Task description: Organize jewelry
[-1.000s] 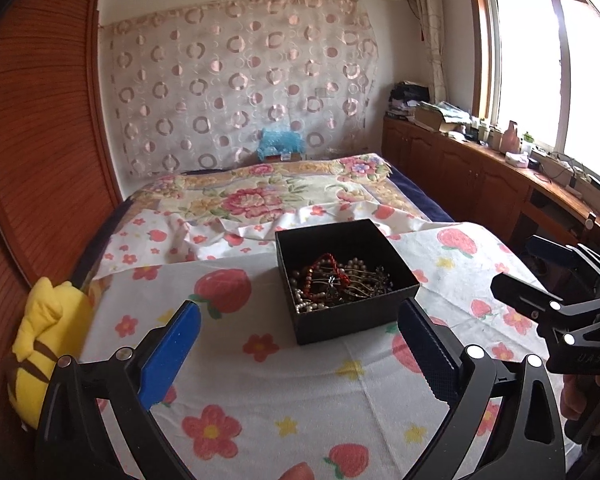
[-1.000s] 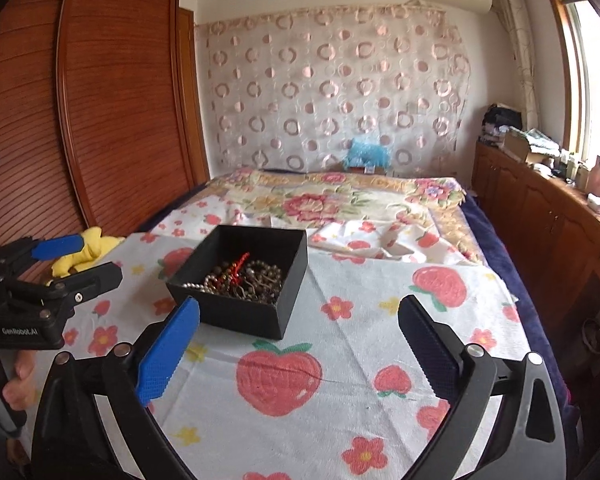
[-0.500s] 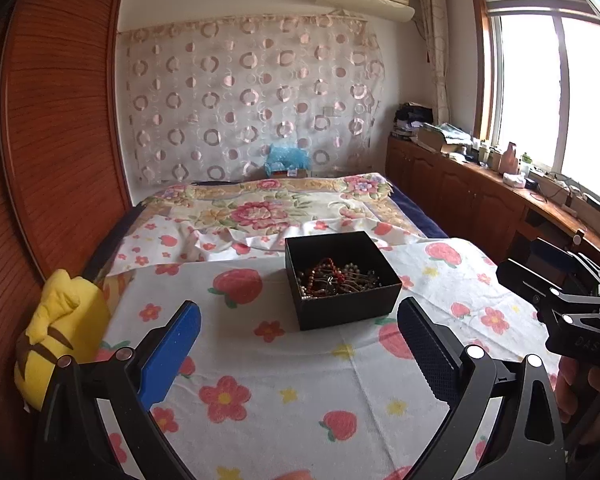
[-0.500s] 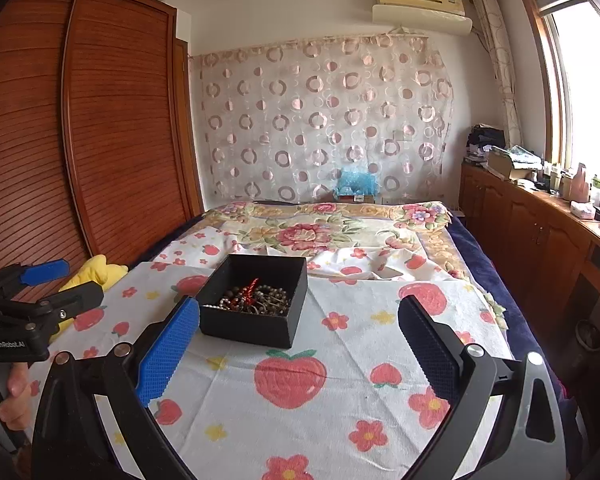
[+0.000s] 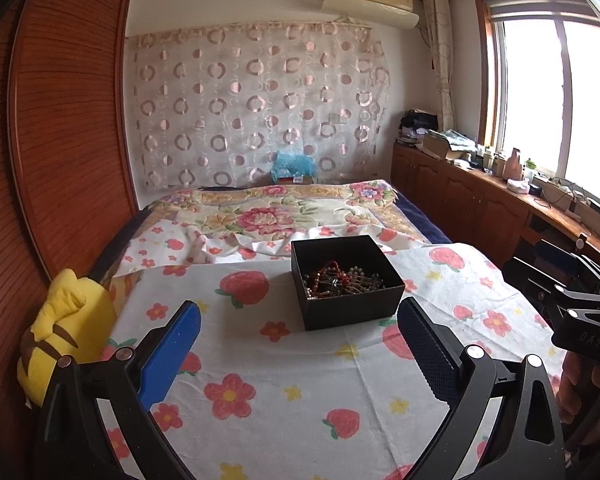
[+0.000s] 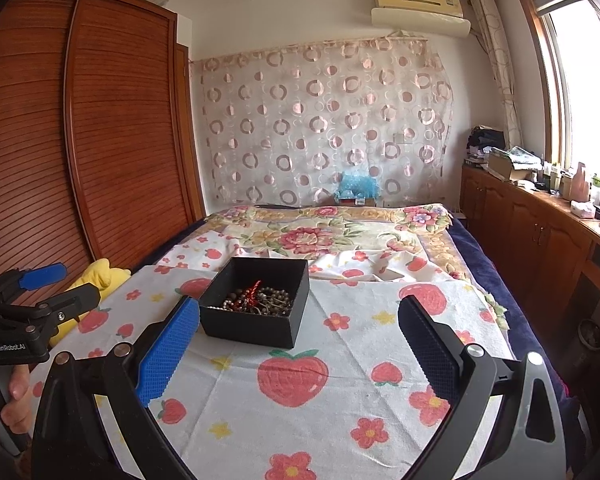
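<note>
Jewelry sits tangled in an open black box on the strawberry-print cloth over the bed.

From my left gripper I see the box just beyond its fingers, slightly right of centre; from my right gripper it lies far-left, close to the blue pad. Both grippers are spread wide, empty, above the cloth. A yellow plush lies at the left edge.

A yellow plush toy lies at my bed's left edge beside the wooden wardrobe; an air conditioner hangs above the curtain.
</note>
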Demonstrator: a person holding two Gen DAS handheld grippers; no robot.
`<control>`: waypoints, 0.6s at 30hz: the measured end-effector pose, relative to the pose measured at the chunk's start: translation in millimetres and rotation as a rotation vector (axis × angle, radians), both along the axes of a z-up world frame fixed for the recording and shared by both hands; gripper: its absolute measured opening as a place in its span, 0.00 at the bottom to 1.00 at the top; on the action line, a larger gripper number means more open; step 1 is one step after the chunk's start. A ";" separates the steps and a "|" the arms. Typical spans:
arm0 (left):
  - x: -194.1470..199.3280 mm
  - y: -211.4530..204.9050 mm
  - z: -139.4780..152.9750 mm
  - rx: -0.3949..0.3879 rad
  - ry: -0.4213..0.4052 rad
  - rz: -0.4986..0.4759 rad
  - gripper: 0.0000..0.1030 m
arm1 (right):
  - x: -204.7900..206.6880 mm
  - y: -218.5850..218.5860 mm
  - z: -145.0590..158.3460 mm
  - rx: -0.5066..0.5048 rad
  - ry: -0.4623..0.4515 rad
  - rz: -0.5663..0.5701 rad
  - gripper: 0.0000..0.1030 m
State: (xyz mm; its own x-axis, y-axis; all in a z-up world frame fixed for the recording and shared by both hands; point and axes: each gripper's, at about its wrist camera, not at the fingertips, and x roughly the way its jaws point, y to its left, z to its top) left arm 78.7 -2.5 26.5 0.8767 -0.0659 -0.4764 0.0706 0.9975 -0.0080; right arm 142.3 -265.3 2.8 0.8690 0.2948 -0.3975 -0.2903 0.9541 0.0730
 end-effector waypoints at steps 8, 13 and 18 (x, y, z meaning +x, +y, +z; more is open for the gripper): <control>-0.8 -1.8 -2.2 0.002 0.000 0.000 0.92 | -0.7 -0.4 -0.3 -0.002 0.000 -0.004 0.97; -0.5 -1.1 -1.8 0.001 0.001 0.000 0.92 | -0.6 -0.7 -0.2 -0.002 0.001 -0.004 0.97; -0.7 -1.6 -2.6 0.004 0.000 0.001 0.92 | -0.8 -0.7 -0.4 -0.001 0.003 -0.003 0.97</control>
